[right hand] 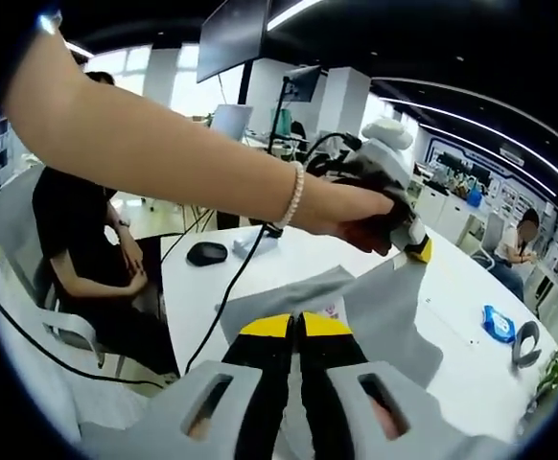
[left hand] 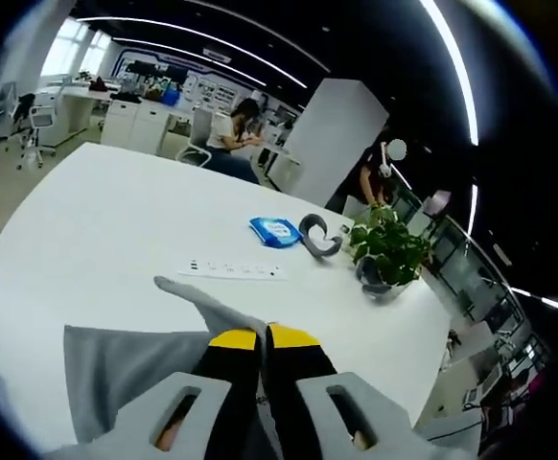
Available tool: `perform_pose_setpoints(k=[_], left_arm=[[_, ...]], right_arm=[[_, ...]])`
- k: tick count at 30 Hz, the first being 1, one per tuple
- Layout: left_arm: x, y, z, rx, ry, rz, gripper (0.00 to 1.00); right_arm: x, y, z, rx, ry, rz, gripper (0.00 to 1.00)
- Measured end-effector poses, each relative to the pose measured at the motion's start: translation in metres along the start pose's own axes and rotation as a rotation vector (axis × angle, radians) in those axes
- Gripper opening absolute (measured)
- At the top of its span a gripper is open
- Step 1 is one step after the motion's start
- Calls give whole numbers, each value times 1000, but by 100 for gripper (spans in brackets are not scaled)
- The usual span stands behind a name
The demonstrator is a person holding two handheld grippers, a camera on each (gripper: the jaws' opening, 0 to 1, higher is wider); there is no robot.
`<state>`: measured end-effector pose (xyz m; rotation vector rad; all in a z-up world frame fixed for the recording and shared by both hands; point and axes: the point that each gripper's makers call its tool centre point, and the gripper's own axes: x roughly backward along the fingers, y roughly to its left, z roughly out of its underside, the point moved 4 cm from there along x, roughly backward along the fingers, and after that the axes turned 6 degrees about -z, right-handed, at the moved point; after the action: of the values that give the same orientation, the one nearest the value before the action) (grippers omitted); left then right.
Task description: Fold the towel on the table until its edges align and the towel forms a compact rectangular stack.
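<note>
Currently both grippers, left point(left hand: 264, 337) and right point(right hand: 296, 326), are clamped on the grey towel point(left hand: 126, 364), lifted above the table point(left hand: 116, 220); uneven pulling could slip a corner, skewing edges toward 12 o'clock.

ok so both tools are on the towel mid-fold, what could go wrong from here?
1. The towel hangs lifted and creased between the left tool and right tool; uneven pull could leave the edges misaligned.
2. A thin tail of cloth points toward the power strip; a sweeping fold might drag it.
3. The black cable runs beside the towel and could snag.
</note>
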<state>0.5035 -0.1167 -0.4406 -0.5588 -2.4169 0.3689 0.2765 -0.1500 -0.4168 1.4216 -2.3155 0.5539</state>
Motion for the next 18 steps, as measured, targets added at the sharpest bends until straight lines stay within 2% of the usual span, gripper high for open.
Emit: perform_pose_setpoints(k=[7, 13, 18], left_arm=[[2, 22, 1, 28, -7, -29, 2], [4, 37, 4, 17, 1, -49, 2], [9, 55, 5, 10, 2, -74, 2]], right_arm=[[-11, 5, -3, 13, 3, -28, 0], [-24, 13, -3, 8, 8, -60, 0], [-38, 19, -13, 8, -8, -90, 0]])
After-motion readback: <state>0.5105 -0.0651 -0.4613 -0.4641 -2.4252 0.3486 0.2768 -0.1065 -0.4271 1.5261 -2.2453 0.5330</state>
